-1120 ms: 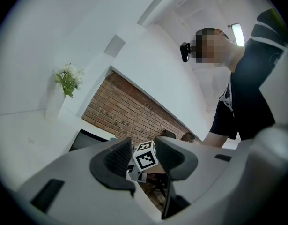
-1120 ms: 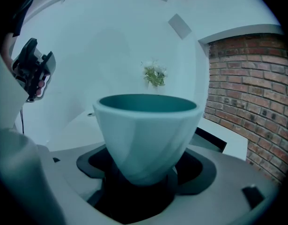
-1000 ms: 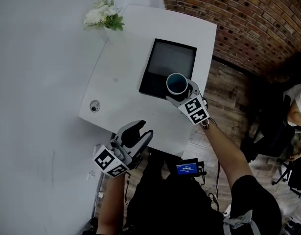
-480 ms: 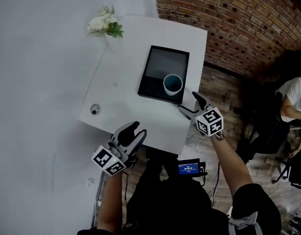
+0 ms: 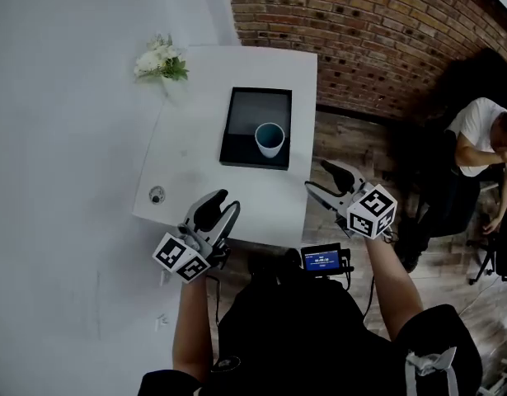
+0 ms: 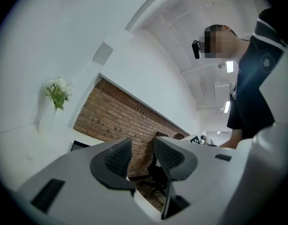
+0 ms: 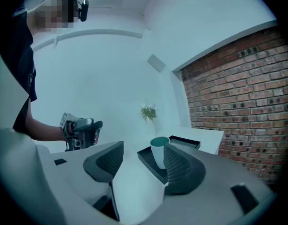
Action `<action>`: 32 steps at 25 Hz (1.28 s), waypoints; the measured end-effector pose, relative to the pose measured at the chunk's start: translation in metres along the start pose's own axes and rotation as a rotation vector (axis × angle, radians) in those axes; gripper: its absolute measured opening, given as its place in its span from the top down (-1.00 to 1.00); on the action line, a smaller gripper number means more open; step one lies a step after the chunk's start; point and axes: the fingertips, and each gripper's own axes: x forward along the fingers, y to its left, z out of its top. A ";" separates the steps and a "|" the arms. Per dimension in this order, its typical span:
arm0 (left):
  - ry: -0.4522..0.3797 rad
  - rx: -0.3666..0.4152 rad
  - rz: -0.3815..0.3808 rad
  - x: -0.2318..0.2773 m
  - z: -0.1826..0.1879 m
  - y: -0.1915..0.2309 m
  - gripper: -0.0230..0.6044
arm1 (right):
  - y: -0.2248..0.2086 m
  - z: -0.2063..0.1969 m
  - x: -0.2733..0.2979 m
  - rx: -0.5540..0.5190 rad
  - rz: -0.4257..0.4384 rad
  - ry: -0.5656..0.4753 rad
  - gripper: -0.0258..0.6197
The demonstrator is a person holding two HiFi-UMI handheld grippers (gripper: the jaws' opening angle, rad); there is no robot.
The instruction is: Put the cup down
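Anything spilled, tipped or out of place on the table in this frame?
Nothing stands out. The white cup with a teal inside stands upright on the black rectangular tray, which lies flat on the white table; no spill shows.

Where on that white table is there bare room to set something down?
The white table is bare left of the black tray, between the flowers and the round fitting, and along its near edge. The tray's far half is free; the cup crowds its near right corner.
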 end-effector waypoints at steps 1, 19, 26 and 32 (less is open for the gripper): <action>-0.001 0.006 -0.009 0.001 0.003 -0.004 0.41 | 0.006 0.007 -0.008 0.002 -0.003 -0.025 0.10; -0.024 0.073 -0.141 0.006 0.023 -0.049 0.90 | 0.058 0.043 -0.050 0.201 0.027 -0.246 0.87; -0.011 0.054 -0.159 0.005 0.022 -0.050 0.90 | 0.054 0.045 -0.040 0.136 -0.006 -0.221 0.87; 0.009 0.049 -0.165 0.008 0.017 -0.052 0.90 | 0.053 0.039 -0.035 0.135 -0.025 -0.207 0.87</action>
